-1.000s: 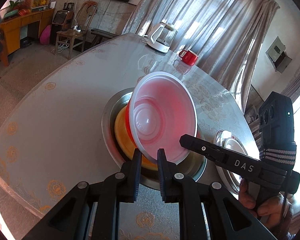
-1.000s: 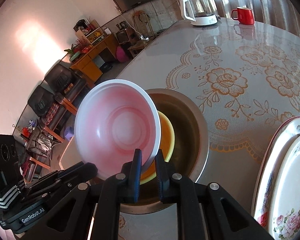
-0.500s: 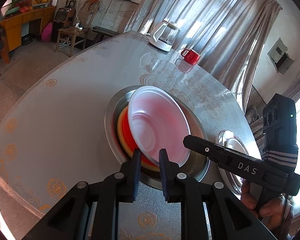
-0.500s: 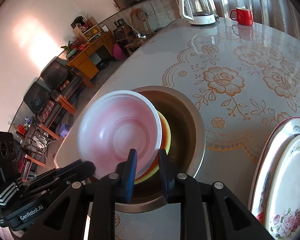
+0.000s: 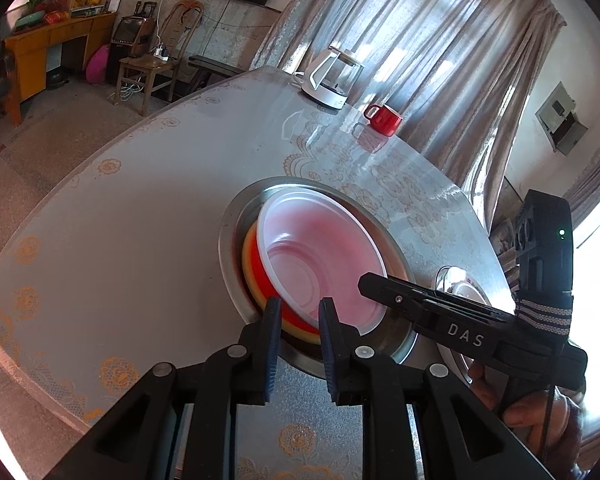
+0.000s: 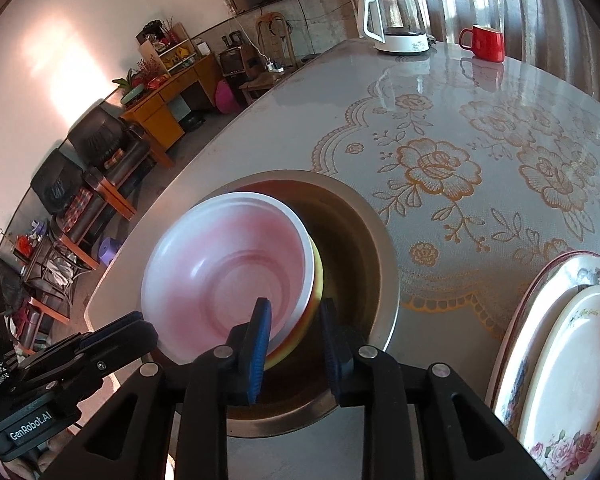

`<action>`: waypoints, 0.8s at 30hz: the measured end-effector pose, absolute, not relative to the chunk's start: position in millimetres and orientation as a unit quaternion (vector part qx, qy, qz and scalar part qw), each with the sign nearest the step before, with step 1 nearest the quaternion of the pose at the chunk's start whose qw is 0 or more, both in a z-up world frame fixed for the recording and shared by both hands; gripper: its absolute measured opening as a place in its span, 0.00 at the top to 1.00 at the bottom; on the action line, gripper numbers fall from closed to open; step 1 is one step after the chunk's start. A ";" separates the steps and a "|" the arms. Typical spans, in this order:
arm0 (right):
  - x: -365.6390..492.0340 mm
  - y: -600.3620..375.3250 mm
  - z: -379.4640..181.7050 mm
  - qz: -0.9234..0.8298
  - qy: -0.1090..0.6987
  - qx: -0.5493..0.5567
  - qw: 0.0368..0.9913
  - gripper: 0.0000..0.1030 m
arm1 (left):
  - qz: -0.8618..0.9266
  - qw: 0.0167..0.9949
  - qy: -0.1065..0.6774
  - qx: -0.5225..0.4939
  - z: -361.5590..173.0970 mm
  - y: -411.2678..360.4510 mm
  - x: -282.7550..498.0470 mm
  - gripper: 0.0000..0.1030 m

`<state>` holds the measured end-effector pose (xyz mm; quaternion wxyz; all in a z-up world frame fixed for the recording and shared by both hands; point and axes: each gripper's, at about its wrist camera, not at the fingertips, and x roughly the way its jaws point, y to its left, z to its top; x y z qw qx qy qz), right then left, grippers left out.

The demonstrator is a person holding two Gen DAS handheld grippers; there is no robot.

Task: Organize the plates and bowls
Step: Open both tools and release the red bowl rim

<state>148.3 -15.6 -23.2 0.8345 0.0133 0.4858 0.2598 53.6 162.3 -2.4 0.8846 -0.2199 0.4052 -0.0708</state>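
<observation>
A translucent white bowl lies nested on a red bowl and a yellow bowl, all inside a wide steel basin. My left gripper straddles the near rim of the stack, jaws slightly apart, pads not pressing. My right gripper straddles the white bowl's rim from the other side, also slightly parted with no pressure on it. Each gripper shows at the edge of the other's view.
Floral plates are stacked to the right of the basin. A glass kettle and a red mug stand at the table's far end. A hand holds the right gripper's handle.
The white bowl was held tilted above the basin; it has dropped flat onto the red and yellow bowls. Both grippers' jaws have parted a little from its rim.
</observation>
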 end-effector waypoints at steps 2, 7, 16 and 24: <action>148.9 -12.4 -24.4 0.257 0.485 0.001 0.836 0.77 | -0.071 0.885 0.404 -0.221 -2.1 163.8 52.8 0.80; 148.7 -5.0 -24.7 0.255 0.480 -0.038 0.838 0.77 | -0.070 0.887 0.401 -0.218 -0.1 164.1 50.2 0.74; 142.1 1.3 -17.1 0.240 0.451 -0.091 0.855 0.87 | -0.063 0.888 0.398 -0.221 -0.6 168.7 48.0 0.74; 144.7 -1.5 -12.6 0.220 0.444 -0.095 0.863 0.87 | -0.043 0.884 0.409 -0.223 -7.8 173.3 49.5 0.69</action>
